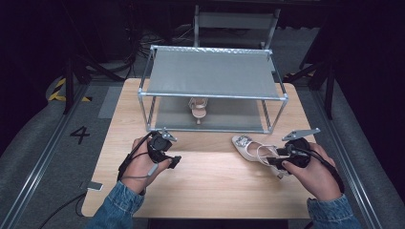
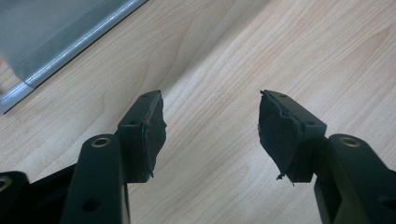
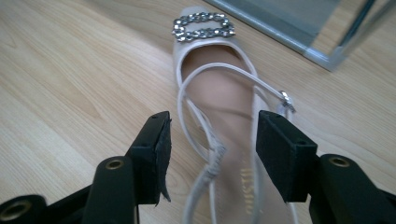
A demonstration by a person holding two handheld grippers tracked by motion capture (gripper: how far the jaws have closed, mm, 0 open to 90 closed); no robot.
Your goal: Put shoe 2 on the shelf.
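A pale pink heeled sandal [image 1: 249, 149] with a sparkly buckle lies on the wooden table [image 1: 205, 186] at the right, toe toward the rack. My right gripper [image 1: 275, 160] is at its heel end. In the right gripper view the gripper [image 3: 212, 140] stands open, its jaws on either side of the sandal [image 3: 210, 79] and its straps, pads not pressing. A matching sandal [image 1: 198, 109] stands on the lower shelf of the metal rack [image 1: 212, 71]. My left gripper [image 1: 175, 161] hovers over bare wood at the left, open [image 2: 212, 135] with nothing between its jaws.
The two-tier rack with grey shelves takes up the far half of the table; its lower shelf edge [image 2: 56, 51] shows in the left gripper view. A small flat device [image 1: 94, 186] lies at the table's left front edge. A chair [image 1: 234, 21] stands behind.
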